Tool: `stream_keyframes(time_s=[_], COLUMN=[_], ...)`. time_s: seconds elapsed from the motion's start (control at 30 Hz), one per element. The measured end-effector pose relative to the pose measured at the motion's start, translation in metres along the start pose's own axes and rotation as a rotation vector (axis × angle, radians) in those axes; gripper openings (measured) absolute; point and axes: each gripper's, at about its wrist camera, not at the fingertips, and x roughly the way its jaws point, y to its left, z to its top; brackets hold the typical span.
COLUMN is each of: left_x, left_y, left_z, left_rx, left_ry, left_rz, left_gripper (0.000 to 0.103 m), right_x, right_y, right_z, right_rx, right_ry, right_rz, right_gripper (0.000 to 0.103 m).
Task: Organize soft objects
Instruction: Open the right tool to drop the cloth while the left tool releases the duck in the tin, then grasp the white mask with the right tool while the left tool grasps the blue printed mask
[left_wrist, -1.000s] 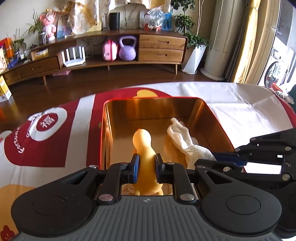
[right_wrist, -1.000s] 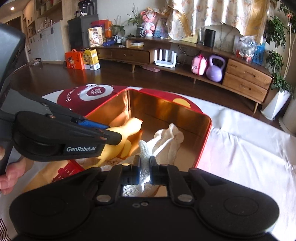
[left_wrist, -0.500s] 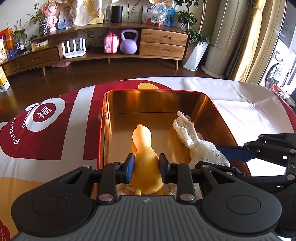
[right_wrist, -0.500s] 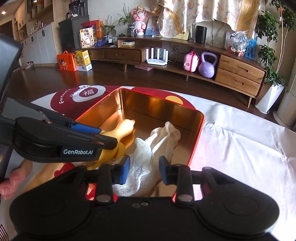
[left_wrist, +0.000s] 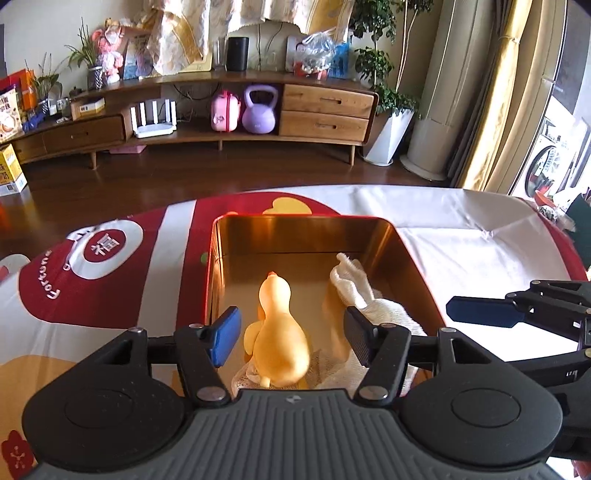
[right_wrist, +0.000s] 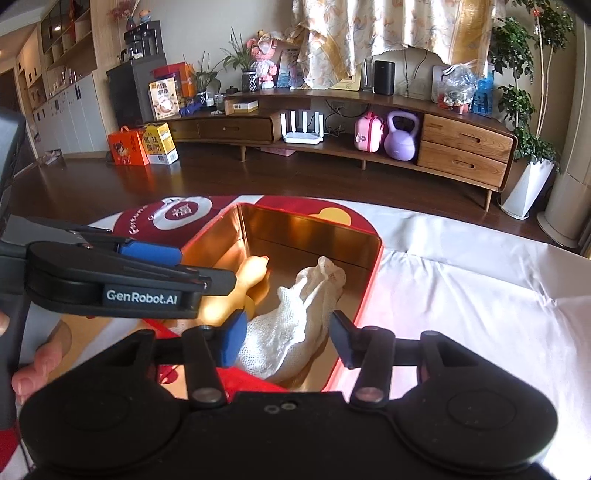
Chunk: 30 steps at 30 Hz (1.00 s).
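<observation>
Now your left gripper (left_wrist: 292, 339) stands with its blue-padded fingers (left_wrist: 224, 334) spread wide, one on either side of the soft yellow rubber duck-shaped toy (left_wrist: 279, 338) and clear of it. That toy rests inside the red-rimmed rectangular tin box with a shiny gold interior (left_wrist: 306, 236), its head pointing toward 12 o'clock in the left wrist view. Just beside it, toward 2 o'clock, lies the white woven mesh cloth (left_wrist: 364, 295), bunched up along the right wall of the box with one end raised toward the far wall. Your right gripper (right_wrist: 287, 341) is likewise spread apart, its fingers (right_wrist: 232, 341) straddling the near end of the white cloth without pinching it; whether a pad brushes the fabric cannot be told. In the right wrist view the cloth sits at 12 o'clock from the gripper, and the yellow toy lies at 10 o'clock, partly hidden behind the body of your left gripper marked GenRobot.AI. Your left hand (right_wrist: 35, 363) shows at the left edge, wrapped around its handle. The box stands on a red, white and orange printed tablecloth (left_wrist: 110, 280). Well beyond the table, at 12 o'clock, a long wooden sideboard (left_wrist: 321, 110) carries a purple kettlebell (left_wrist: 259, 115) next to a pink case (left_wrist: 224, 116).
</observation>
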Motion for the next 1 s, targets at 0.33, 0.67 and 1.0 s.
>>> stream_keyframes(time_s=[0.33,0.67,1.0], left_x=[-0.056,-0.115,-0.161], left_y=[-0.010,-0.017,-0.026], left_z=[-0.005,-0.025,-0.062], left_rx=[0.015,0.030,0.033], left_ry=[-0.025,-0.062,-0.088], left_rz=[0.017,-0.001,-0.018], left_gripper=[0.061,0.062,0.073], right_x=[-0.057,-0.106,-0.144], right_y=[0.010,0.026,0.033], right_z=[0.002,-0.010,-0.043], right_rx=[0.025,0.025,0.047], right_ry=[-0.055,-0.092,-0.109], right_rz=[0.012,0.031,0.041], right_gripper=[0.062,0.073,0.089])
